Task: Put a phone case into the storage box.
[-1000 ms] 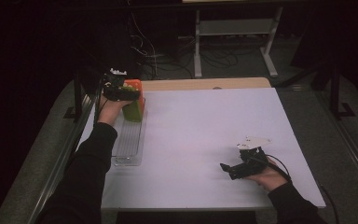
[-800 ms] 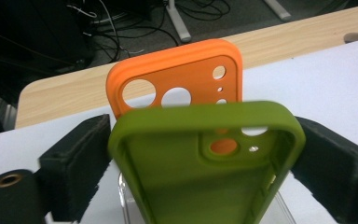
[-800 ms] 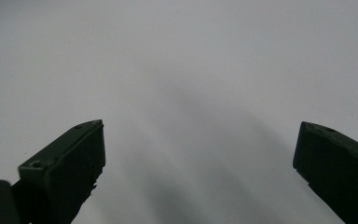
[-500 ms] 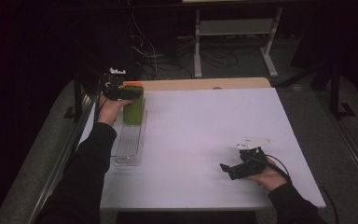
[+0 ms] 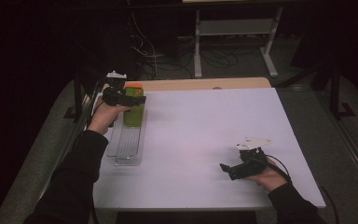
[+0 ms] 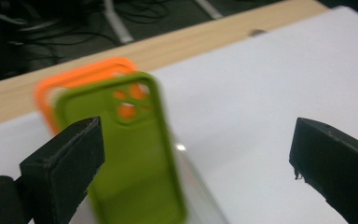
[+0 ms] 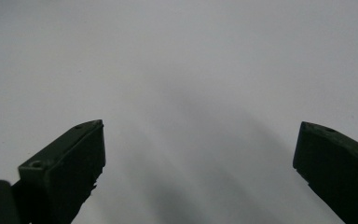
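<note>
A: Why is the left hand-held gripper (image 6: 193, 154) gaping?

B: Its jaws have just opened, seemingly releasing the lime-green soft phone case (image 6: 130, 154), upright in the clear ridged plastic rack (image 5: 127, 145) against an orange phone case (image 6: 74, 81). The right hand-held gripper (image 7: 198, 161) rests wide, empty, on the white tabletop (image 5: 205, 126).

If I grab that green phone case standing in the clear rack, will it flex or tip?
The green phone case looks like a thin open shell with camera cutouts, so it is probably light and may flex under a squeeze. It stands upright in the clear rack in front of an orange case, so a sideways push could tip it. The left hand-held gripper is open.
</note>
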Demonstrator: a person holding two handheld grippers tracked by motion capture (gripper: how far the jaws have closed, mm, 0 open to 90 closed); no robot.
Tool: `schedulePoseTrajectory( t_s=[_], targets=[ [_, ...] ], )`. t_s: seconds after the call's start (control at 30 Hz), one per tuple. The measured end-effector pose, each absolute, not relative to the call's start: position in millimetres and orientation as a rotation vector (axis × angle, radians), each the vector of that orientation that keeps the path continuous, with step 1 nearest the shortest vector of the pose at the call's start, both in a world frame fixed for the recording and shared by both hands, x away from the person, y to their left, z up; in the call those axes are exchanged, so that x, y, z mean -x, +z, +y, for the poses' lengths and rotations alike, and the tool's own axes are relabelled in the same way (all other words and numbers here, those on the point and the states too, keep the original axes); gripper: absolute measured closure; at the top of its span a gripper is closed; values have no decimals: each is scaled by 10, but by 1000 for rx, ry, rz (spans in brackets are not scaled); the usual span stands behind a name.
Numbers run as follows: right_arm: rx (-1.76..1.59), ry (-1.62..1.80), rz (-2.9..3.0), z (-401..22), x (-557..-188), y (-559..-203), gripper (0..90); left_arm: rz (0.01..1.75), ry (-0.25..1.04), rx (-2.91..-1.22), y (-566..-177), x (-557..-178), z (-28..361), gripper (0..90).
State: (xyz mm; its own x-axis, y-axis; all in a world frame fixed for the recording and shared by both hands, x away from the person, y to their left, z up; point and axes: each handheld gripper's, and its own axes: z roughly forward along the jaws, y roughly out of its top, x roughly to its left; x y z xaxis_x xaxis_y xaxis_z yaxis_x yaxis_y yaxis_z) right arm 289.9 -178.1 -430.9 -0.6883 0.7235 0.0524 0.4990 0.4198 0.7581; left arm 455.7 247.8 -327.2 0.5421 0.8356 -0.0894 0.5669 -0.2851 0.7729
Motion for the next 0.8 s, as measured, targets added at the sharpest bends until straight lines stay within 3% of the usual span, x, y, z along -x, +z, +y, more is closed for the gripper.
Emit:
schedulePoseTrajectory(
  t_s=[0.43, 0.8],
  targets=[
    [-1051, 1132, 2382, -1771, -2899, -4280, 13, 933, 343, -2016, -3291, -3915, 2383, 28],
    [-1042, 1158, 2374, -1782, -2888, -4249, 9, 820, 282, -2018, -3557, -3425, 2527, 25]
  ],
)
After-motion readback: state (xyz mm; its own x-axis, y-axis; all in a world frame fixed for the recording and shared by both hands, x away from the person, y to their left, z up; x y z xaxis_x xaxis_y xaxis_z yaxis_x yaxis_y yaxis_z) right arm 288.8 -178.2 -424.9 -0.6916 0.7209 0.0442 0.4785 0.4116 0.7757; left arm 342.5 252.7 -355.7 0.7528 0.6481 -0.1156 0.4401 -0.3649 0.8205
